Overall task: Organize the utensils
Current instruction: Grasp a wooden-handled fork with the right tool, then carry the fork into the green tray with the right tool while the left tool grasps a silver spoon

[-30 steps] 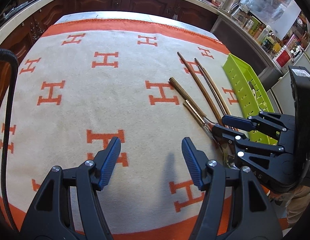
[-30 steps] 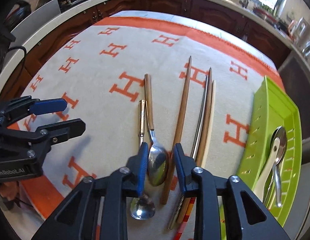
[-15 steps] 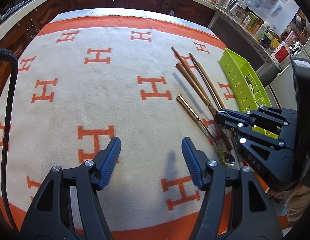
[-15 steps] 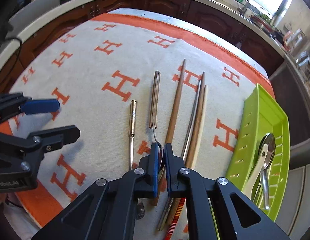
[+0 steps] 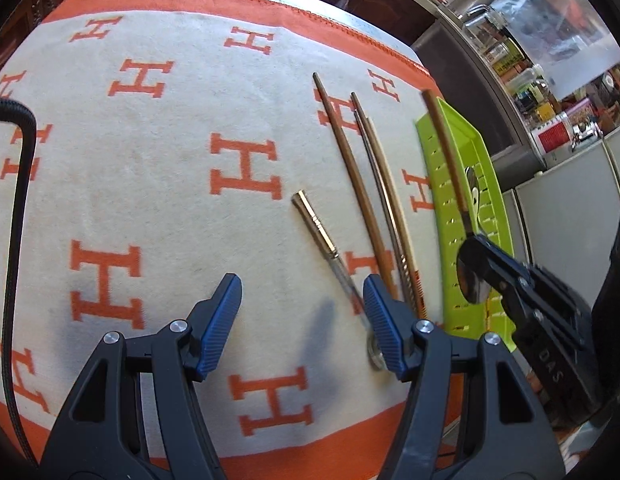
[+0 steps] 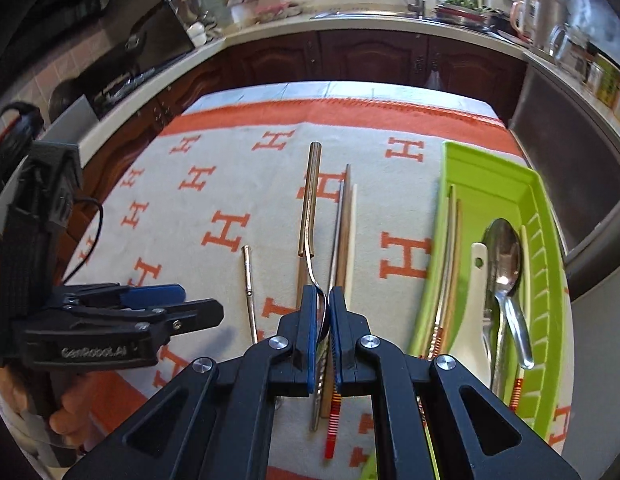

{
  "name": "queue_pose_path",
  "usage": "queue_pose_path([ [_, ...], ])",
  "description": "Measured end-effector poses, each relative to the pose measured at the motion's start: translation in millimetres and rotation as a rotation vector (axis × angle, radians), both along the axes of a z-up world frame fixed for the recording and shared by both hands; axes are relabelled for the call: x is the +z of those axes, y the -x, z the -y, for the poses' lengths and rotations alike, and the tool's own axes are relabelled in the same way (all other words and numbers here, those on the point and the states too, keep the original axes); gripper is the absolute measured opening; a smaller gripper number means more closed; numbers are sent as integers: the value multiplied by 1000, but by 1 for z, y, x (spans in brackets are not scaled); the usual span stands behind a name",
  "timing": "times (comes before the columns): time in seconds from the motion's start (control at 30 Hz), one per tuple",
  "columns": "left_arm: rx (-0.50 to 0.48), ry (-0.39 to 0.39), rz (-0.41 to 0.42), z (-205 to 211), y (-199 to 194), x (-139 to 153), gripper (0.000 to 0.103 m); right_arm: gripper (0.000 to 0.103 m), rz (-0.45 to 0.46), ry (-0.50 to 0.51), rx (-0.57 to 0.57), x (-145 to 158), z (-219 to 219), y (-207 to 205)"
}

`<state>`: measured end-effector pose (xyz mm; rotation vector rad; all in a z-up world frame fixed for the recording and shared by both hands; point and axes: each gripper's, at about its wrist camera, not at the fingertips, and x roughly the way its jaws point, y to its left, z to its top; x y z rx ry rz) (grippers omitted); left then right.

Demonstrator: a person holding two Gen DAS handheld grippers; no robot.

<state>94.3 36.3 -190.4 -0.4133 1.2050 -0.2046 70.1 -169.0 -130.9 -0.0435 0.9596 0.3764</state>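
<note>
"GenRobot.AI" on left gripper (image 6: pixel 192 306); "H" on cloth (image 5: pixel 246 170)

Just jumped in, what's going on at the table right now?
The right gripper is shut on the bowl of a gold-handled spoon, lifted off the cloth. The green tray beside it already holds spoons and chopsticks. The left gripper hangs open, holding nothing. Another spoon and loose chopsticks lie on the cloth.

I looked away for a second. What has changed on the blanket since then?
The right claw has just closed on the gold-handled metal spoon and lifted it off the orange-and-white blanket toward the green plastic tray. The left claw stays open and empty; the chopsticks lie unmoved.
</note>
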Motion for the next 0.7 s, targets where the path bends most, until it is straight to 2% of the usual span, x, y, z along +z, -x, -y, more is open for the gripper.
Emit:
queue_pose_path([
  [0.1, 21, -17, -9, 9, -7, 4, 60, 6, 11, -37, -40, 7, 18, 5],
  [0.27, 18, -92, -13, 33, -13, 8, 60, 6, 27, -98, -127, 16, 58, 11],
  [0.5, 13, -194, -47, 62, -12, -2, 60, 6, 42, -146, -231, 18, 113, 17],
  [0.7, 5, -312, -32, 77, -8, -3, 49, 6, 38, -176, -268, 10, 142, 27],
])
